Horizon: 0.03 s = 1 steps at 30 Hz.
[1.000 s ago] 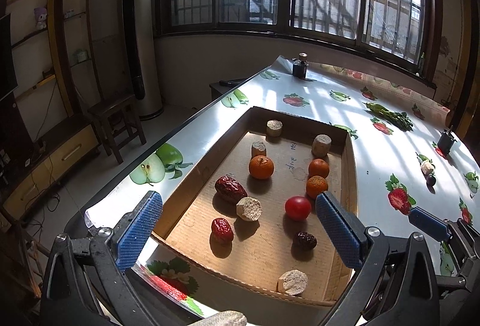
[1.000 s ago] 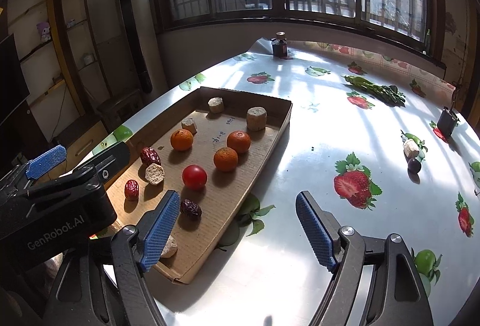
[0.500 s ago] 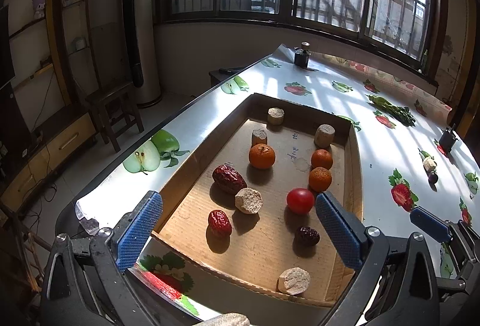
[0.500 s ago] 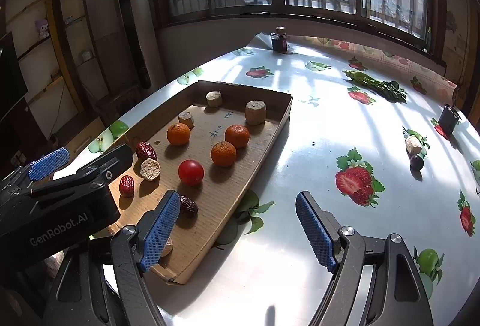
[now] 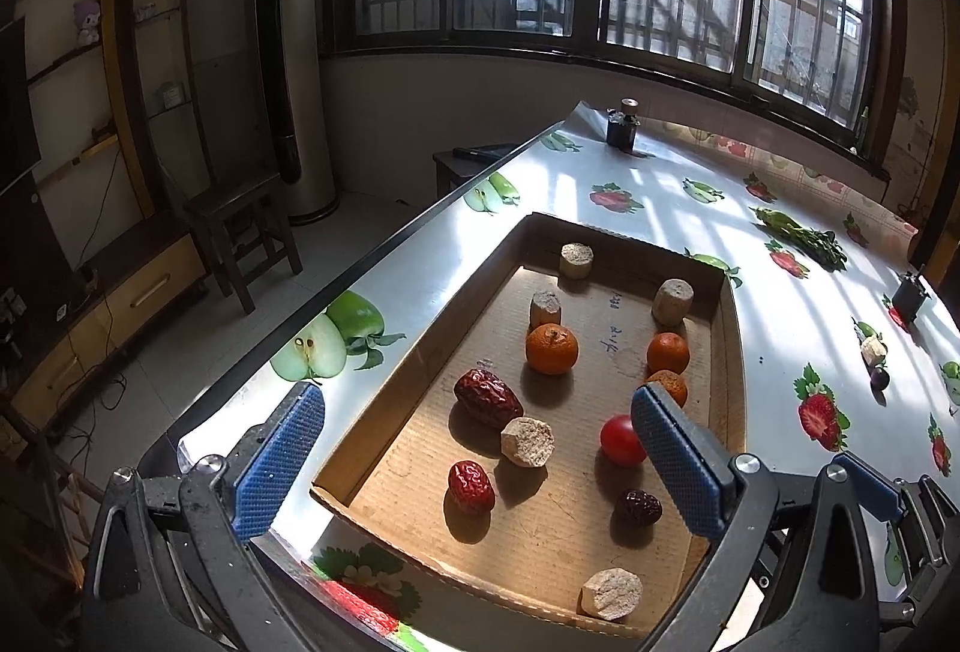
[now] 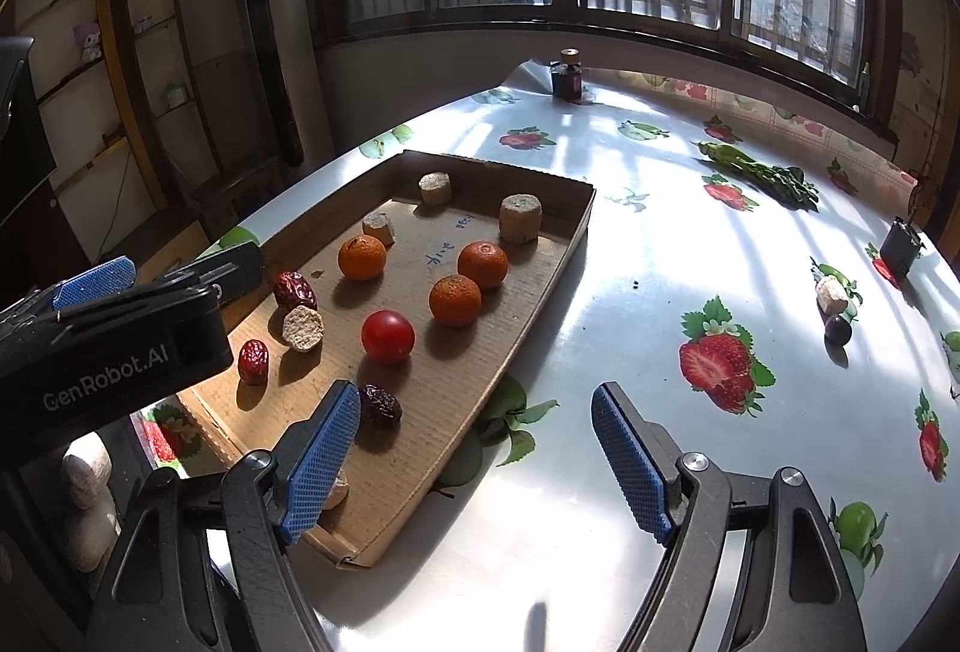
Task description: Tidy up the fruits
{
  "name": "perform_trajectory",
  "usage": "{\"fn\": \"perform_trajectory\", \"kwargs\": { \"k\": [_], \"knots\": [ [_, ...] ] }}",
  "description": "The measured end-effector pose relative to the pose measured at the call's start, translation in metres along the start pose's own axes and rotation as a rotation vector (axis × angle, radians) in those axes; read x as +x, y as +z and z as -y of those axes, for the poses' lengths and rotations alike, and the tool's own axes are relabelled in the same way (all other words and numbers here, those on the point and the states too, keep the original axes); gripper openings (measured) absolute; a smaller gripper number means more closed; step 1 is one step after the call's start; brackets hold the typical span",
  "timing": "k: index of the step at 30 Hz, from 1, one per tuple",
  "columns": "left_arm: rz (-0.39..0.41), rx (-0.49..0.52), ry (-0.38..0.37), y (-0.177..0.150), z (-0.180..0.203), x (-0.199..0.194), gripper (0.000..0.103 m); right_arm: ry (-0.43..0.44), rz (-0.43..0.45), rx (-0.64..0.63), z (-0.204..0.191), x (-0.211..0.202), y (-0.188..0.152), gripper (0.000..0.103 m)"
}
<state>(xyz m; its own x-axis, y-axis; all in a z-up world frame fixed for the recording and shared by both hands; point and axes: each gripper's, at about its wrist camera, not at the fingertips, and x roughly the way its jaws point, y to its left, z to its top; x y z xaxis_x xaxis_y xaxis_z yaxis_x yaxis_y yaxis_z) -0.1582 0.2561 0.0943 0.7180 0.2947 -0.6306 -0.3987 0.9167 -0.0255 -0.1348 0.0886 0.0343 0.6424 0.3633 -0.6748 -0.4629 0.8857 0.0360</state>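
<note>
A shallow cardboard tray point(image 5: 420, 328) point(image 6: 576, 226) lies on the table. In it are three oranges point(image 5: 551, 349) point(image 6: 362, 257), a red tomato point(image 5: 618, 439) point(image 6: 387, 335), two red dates point(image 5: 486, 398) point(image 6: 252, 361), a dark date point(image 5: 638, 508) point(image 6: 379, 404) and several beige cylinders point(image 5: 528, 442) point(image 6: 303, 329). My left gripper point(image 5: 477, 400) hovers open over the tray's near end, holding nothing. My right gripper point(image 6: 474, 400) stands open above the tray's right rim and the bare table, also empty.
Outside the tray, a beige piece point(image 6: 831, 294) and a dark round fruit point(image 6: 837, 330) lie at the right. A green bunch point(image 6: 762, 172) and a small dark bottle point(image 6: 566, 75) are farther back. The table's left edge point(image 5: 384, 256) drops off to the floor.
The left gripper has shifted slightly, so the tray sits a little lower in its view. The fruits have not moved and both jaws keep the same width.
</note>
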Motion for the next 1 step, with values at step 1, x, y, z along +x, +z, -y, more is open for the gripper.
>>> {"fn": "perform_trajectory", "kwargs": {
  "k": [1],
  "knots": [
    [-0.004,-0.003,0.000,0.0018,-0.0009,0.0000,0.102,0.001,0.001,0.007,0.0014,-0.0006,0.0006,0.084]
  ]
}}
